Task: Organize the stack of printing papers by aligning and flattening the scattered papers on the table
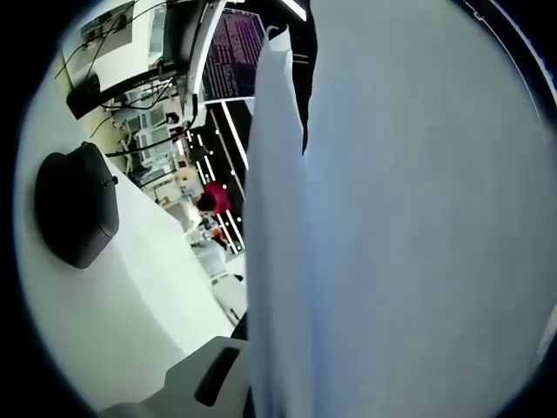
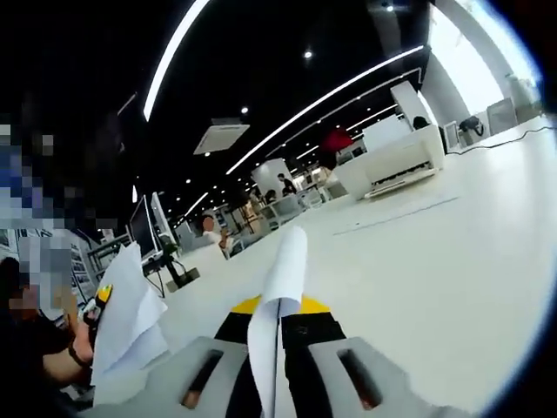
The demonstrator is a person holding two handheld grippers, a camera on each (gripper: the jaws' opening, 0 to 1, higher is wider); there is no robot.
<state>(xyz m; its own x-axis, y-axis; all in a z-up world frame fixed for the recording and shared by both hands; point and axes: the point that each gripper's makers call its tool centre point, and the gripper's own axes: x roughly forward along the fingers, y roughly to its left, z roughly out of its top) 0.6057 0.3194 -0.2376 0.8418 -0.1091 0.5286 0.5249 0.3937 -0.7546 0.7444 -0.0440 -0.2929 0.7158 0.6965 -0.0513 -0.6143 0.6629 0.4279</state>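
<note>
While the right gripper [image 2: 278, 366] pinches a paper sheet [image 2: 280, 296], the left gripper's [image 1: 248, 383] state is unclear behind papers [image 1: 409, 226].

The paper [image 1: 418, 226] is plain white, bluish-grey in shade, and white again in the right gripper view [image 2: 277, 305]. The table [image 1: 113, 313] is white. A mouse [image 1: 77, 205] on it is black. The right gripper [image 2: 280, 366] is pale grey with black and yellow parts.
</note>
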